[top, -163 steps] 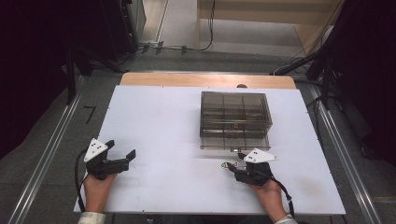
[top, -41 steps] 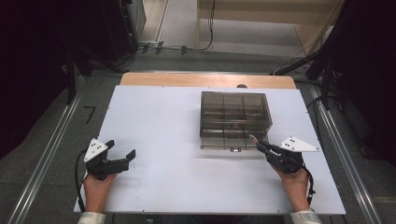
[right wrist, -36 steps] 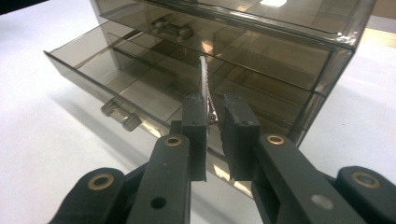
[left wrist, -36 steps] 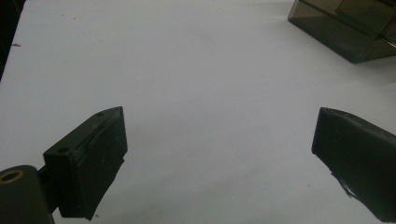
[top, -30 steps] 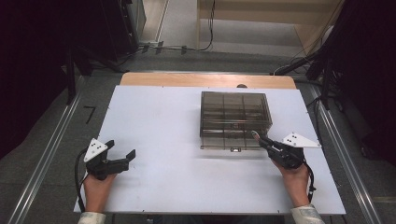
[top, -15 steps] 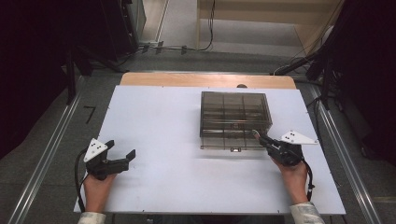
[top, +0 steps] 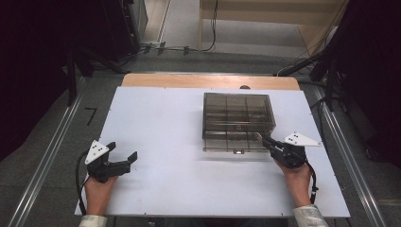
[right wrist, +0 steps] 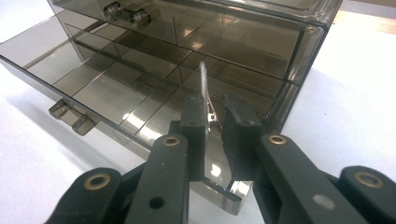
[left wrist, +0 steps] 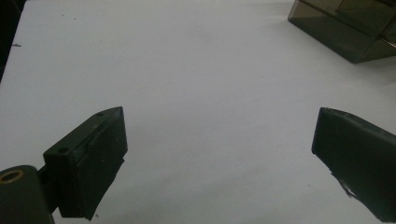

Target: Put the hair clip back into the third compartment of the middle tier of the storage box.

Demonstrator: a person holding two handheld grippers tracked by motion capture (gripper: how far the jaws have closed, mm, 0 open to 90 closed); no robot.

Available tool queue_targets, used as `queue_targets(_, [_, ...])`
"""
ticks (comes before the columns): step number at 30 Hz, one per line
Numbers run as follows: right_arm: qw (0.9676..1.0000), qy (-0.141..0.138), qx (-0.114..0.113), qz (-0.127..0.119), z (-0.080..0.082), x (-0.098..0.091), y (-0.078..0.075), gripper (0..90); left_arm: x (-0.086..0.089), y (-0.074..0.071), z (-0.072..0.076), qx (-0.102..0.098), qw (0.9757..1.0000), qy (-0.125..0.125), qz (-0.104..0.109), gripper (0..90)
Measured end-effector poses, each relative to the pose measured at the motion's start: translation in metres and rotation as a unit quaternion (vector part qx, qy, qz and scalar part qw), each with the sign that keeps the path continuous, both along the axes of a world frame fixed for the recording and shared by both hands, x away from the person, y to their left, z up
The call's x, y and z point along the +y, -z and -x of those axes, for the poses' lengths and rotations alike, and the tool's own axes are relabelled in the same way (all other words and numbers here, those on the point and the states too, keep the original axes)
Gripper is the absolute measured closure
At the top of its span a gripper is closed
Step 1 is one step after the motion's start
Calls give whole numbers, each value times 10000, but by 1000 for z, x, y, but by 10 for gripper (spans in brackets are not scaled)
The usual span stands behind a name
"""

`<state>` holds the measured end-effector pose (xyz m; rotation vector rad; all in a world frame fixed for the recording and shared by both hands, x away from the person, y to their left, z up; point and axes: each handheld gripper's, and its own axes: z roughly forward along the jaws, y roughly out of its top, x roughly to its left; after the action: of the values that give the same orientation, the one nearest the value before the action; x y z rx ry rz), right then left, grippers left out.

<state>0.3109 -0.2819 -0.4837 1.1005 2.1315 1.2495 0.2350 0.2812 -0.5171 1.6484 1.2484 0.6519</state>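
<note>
**Right gripper clamped on a metal clip over the open drawer**

Your right gripper sits at the near right corner of the smoked plastic drawer box, which stands on the white table right of centre, toward the far side. In the right gripper view, its jaws are drawn close together and pinch a small silver hair clip. The clip stands nearly upright between the pads, its long toothed blade rising above the fingertips and its sprung end tucked down between them. You hold it over the lower drawer, which is pulled out toward you and shows a grid of dividers; the clip hangs above a compartment near the drawer's right end, close to the box's front corner. Whether the clip touches the drawer floor you cannot tell from here. The upper drawer is pushed in.

Your left gripper rests at the near left of the table, well apart from the box. Its jaws stand wide apart with nothing between them, only bare white tabletop ahead of them in the left gripper view.
</note>
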Motion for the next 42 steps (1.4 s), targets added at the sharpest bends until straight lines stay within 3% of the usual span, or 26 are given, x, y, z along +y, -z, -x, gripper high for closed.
queue_targets(16, [9999, 23, -48, -130, 3, -5, -3, 730, 0, 0, 0, -1, 10000, 3, 5, 41])
queue_targets(21, [9996, -20, -124, -263, 7, -12, -6, 719, 0, 0, 0, -3, 10000, 10, 11, 40])
queue_targets(28, [9991, 128, -251, -324, 15, -28, -10, 719, 0, 0, 0, -7, 10000, 9, -6, 41])
queue_targets(42, [9993, 164, -233, -255, 20, -40, -7, 699, -1, 0, 1, -48, 10000, 6, -40, 40])
